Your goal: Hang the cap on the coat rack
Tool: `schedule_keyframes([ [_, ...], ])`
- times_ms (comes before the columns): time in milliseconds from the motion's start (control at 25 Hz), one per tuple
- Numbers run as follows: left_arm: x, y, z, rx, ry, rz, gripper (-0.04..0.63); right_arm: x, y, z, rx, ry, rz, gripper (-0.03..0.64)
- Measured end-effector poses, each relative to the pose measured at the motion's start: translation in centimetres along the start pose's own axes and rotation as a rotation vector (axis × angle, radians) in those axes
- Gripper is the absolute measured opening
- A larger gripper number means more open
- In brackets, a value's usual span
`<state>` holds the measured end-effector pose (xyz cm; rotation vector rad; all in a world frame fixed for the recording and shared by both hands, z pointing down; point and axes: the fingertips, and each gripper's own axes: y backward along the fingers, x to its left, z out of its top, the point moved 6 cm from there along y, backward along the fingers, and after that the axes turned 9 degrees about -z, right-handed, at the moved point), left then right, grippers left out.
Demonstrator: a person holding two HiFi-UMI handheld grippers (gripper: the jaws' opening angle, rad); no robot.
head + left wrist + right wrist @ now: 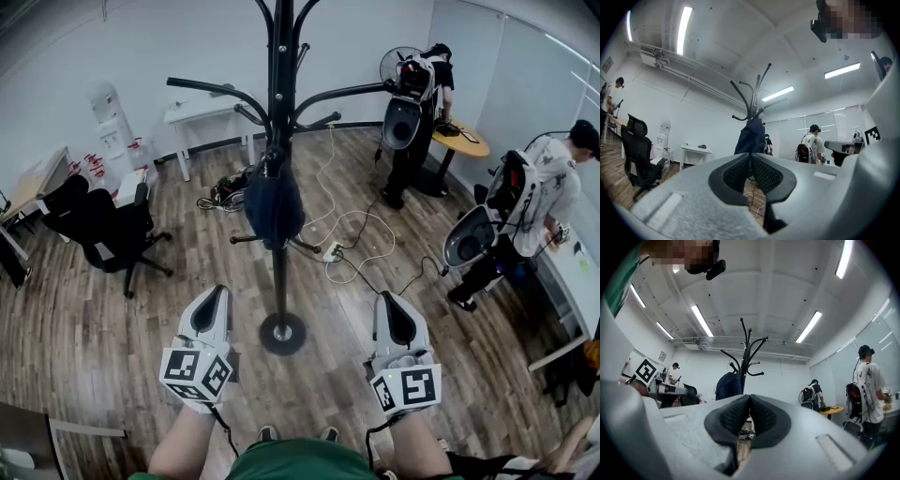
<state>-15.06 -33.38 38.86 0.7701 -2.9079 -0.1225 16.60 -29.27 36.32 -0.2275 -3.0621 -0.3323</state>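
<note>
I'd call this an office workroom: wood-look floor (75, 328), white walls, a black swivel chair (103, 230), a white desk (211, 111), a water dispenser (111, 117) and a coat rack (280, 281). Strip lights (841, 70) run overhead. Cables (352, 234) trail across the floor, and a person (417, 103) wearing a backpack rig stands at a round wooden table (466, 142).

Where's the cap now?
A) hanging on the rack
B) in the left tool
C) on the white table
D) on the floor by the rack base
A: the dark blue cap hangs off the rack, while the left tool and the right tool are both shut with nothing in them.
</note>
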Motion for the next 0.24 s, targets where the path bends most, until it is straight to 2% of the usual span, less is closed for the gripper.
schedule_keyframes([
  [240, 0.79, 0.12, -0.14, 0.000, 0.004, -0.002, 0.025, 0.70, -0.32, -0.08, -0.002, 0.005, -0.003, 0.003],
])
